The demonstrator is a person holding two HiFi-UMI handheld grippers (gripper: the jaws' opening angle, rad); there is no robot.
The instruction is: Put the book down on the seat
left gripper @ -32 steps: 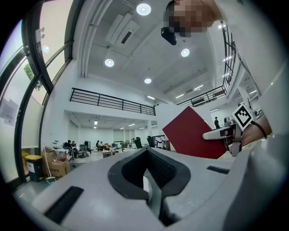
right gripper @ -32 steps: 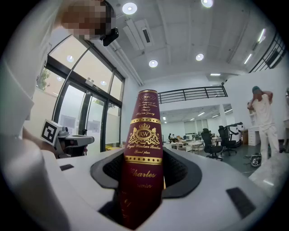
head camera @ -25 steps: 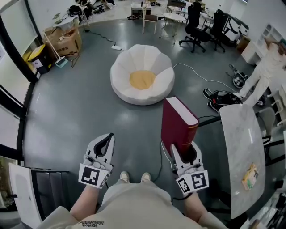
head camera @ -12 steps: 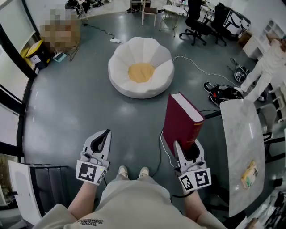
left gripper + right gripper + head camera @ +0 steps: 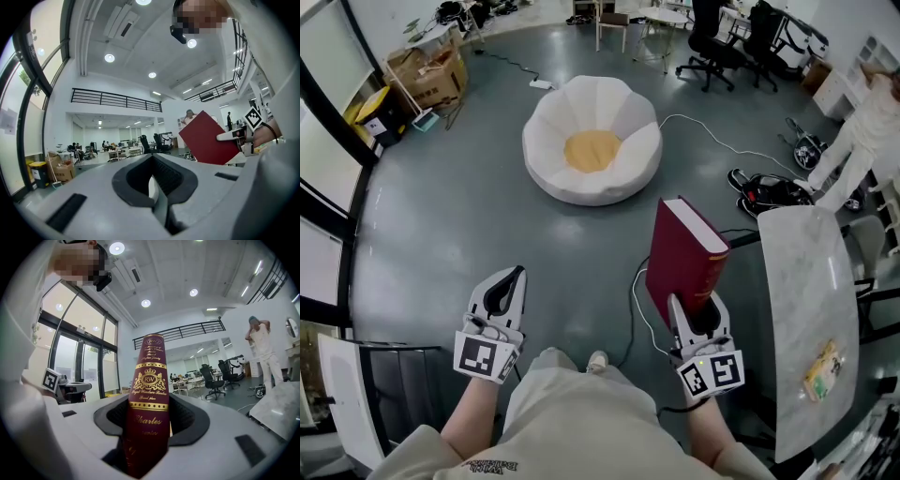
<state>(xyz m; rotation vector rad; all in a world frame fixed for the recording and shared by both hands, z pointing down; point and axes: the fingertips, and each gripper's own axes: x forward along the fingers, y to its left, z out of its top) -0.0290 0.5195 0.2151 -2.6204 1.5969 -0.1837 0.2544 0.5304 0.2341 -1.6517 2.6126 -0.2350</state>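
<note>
Head view: the right gripper [image 5: 695, 317] at lower right clamps the red book [image 5: 682, 261] upright above the floor, well apart from the white seat [image 5: 630, 161] at upper centre. Left gripper view: the left gripper [image 5: 153, 185] has its jaws together on nothing. Right gripper view: jaws press the book's spine. Carrying and setting down seemingly remain.

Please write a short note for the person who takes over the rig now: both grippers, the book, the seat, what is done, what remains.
Left gripper: shut, empty, held low.
Right gripper: shut on the lower end of the red book, which stands upright.
White seat: on the floor ahead, apart from the book.
Done: the book is in hand.
Left: reach the seat, lay the book on it, release.
</note>
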